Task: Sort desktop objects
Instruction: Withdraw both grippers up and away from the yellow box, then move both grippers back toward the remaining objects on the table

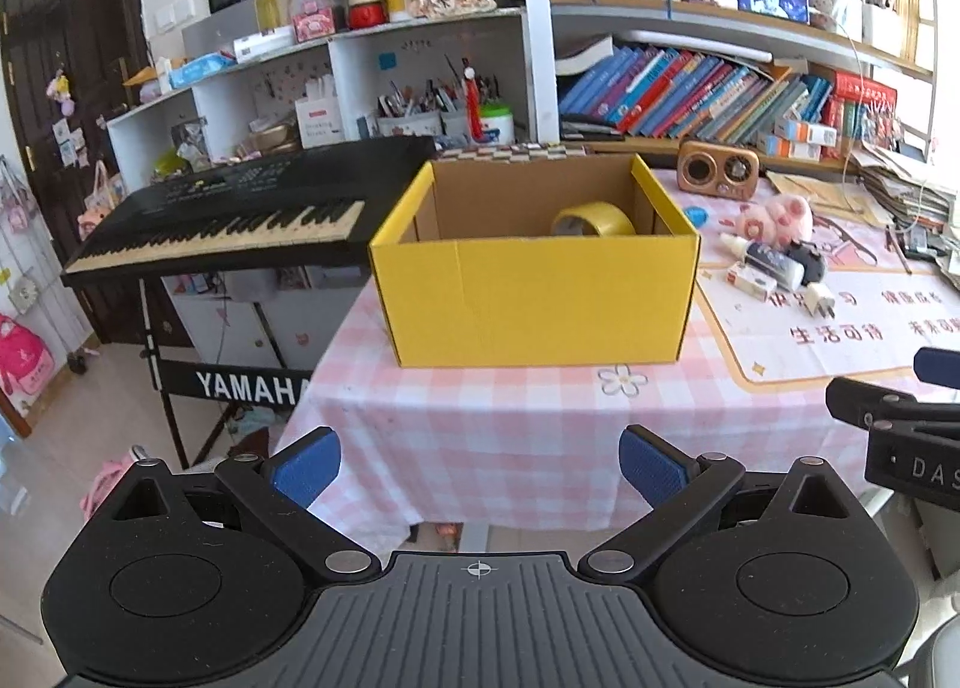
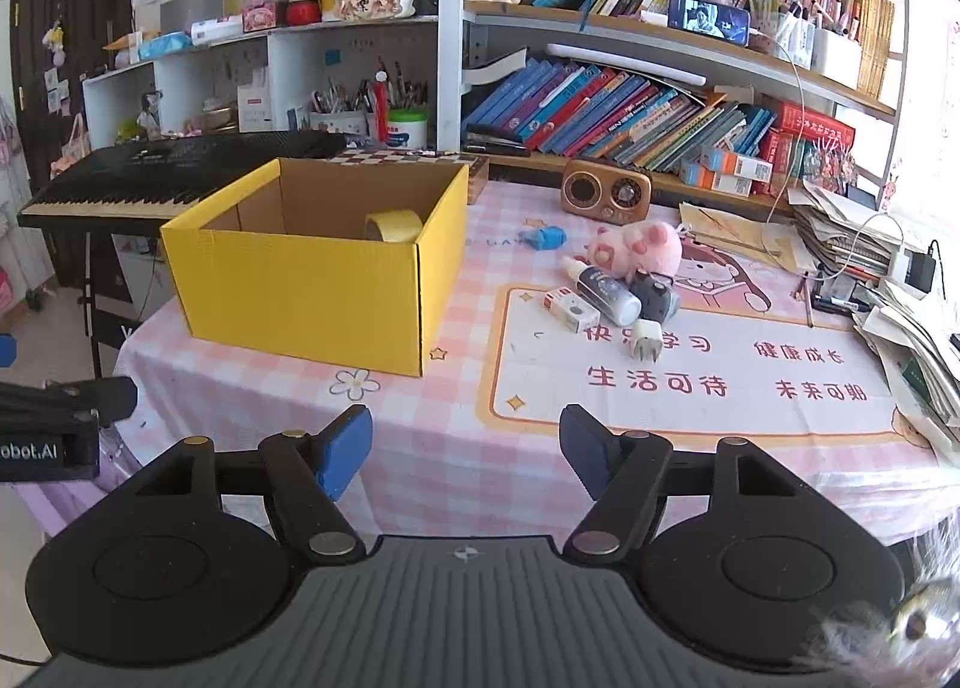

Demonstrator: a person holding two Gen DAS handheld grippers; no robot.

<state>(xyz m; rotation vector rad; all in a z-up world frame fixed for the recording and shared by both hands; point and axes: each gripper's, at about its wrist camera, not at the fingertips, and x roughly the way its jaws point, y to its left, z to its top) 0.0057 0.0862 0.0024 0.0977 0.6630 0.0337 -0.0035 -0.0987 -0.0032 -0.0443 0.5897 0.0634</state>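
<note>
I hold both grippers short of the bench [image 2: 420, 448]. My left gripper [image 1: 480, 469] has its fingers spread wide, holding nothing; my right gripper [image 2: 465, 448] is parted too, also with nothing between them. The yellow box [image 2: 312, 292] sits on the bench with a tape roll [image 2: 393, 226] inside. Right of it lie a pink plush [image 2: 642, 250], bottle [image 2: 606, 292] and plug [image 2: 647, 341], clustered close together.
</note>
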